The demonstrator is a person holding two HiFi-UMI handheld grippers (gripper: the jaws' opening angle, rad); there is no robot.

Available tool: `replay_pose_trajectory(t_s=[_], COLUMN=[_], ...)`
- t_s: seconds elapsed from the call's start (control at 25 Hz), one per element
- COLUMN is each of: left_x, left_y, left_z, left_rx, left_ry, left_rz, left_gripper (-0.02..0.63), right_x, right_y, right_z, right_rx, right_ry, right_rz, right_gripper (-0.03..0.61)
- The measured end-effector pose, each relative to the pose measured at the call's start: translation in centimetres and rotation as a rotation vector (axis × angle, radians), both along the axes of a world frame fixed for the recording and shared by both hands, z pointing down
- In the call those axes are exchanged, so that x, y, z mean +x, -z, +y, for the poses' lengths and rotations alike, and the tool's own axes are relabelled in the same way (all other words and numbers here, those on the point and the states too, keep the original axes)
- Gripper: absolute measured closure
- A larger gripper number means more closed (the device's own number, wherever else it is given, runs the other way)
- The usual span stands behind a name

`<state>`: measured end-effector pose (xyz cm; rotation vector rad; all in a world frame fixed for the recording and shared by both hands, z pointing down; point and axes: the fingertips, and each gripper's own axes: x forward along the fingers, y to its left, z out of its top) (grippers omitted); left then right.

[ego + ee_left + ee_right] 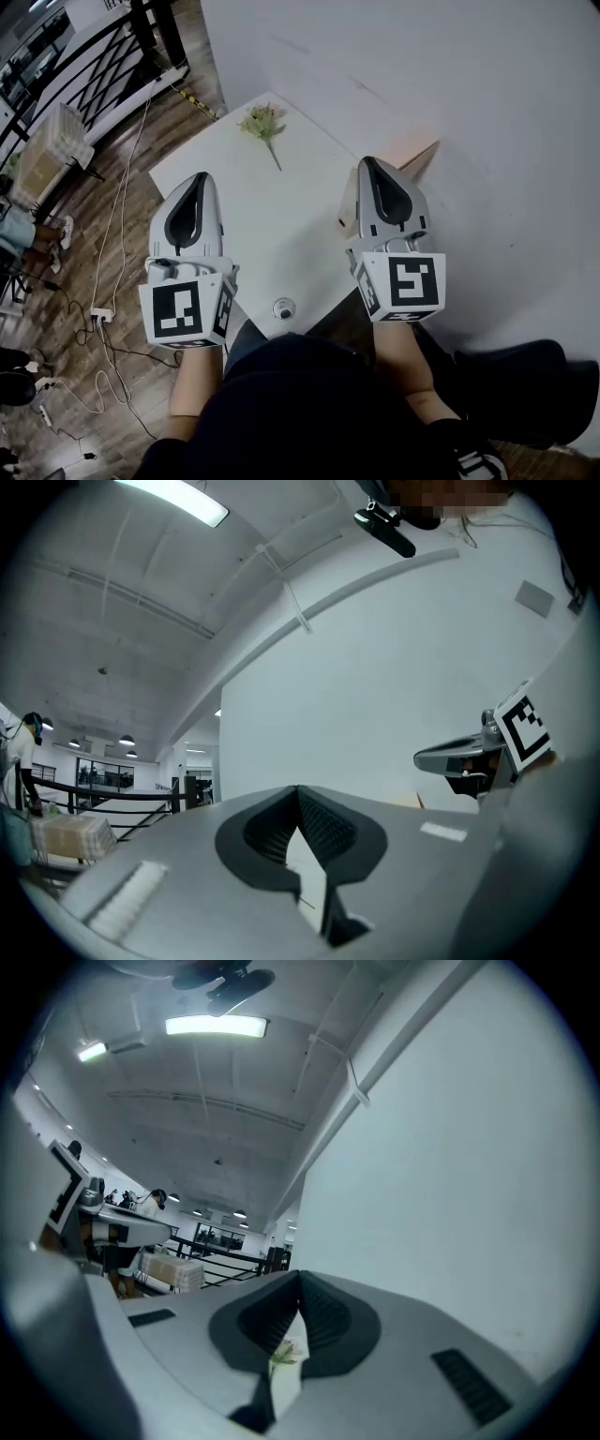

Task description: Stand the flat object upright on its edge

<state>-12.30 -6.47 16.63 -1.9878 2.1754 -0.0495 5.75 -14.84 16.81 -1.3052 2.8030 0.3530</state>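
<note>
A peach-coloured flat object [415,150] sits at the table's far right corner by the white wall; my right gripper hides its near part, and I cannot tell whether it lies flat or leans. That right gripper [371,165] hovers just in front of it, jaws shut and empty. Over the white table's [281,234] left edge, my left gripper [199,180] is also shut with nothing in it. In the left gripper view the jaws [298,790] meet at the tip, and the right gripper [469,758] shows at the right. In the right gripper view the jaws [300,1277] are closed too.
An artificial flower sprig [263,124] lies at the table's far edge, and also shows in the right gripper view [289,1349]. A small round disc [283,307] rests near the front edge. Left of the table are wood floor, cables [112,225], stacked boxes [47,150] and a black railing [103,56].
</note>
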Motion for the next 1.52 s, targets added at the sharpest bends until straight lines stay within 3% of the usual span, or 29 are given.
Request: replay_pose_trajectory(t_s=[1.52], left_x=[1.7], left_y=[0.3], left_z=[0.1], left_rx=[0.025], left_ry=[-0.020], left_rz=[-0.019], left_gripper=[0.603], right_x=[1.7], right_y=[-1.6], right_z=[-0.2], right_rx=[-0.025], right_ry=[-0.022], right_rz=[-0.014], right_gripper=[0.566])
